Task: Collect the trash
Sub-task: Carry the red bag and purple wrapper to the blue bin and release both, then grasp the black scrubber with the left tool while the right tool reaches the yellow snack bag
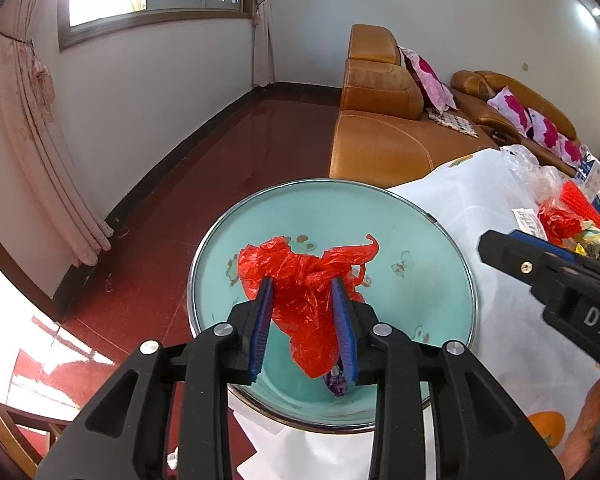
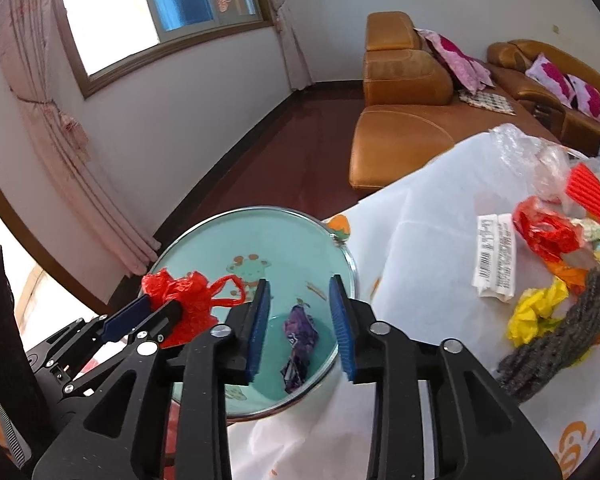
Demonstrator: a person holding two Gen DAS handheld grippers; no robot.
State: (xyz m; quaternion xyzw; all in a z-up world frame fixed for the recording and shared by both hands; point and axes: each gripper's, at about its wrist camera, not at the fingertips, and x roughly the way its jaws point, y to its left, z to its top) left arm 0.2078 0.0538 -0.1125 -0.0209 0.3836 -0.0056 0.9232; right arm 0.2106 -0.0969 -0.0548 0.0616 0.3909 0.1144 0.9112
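**Both grippers over the teal basin**

On the left, the left gripper (image 1: 302, 292) hangs over the teal basin (image 1: 420, 292) with a crumpled red plastic bag (image 1: 304, 280) between its blue pads; the jaws stand apart, and I can't tell if they're actually pinching it. Next over, the right gripper (image 2: 300, 292) is released, nothing in it, with a purple wrapper (image 2: 300, 336) lying in the basin below. Further right, on the white cloth (image 2: 420, 220), there's more trash: a white label strip (image 2: 496, 256), yellow paper (image 2: 536, 308), red foil (image 2: 548, 232).
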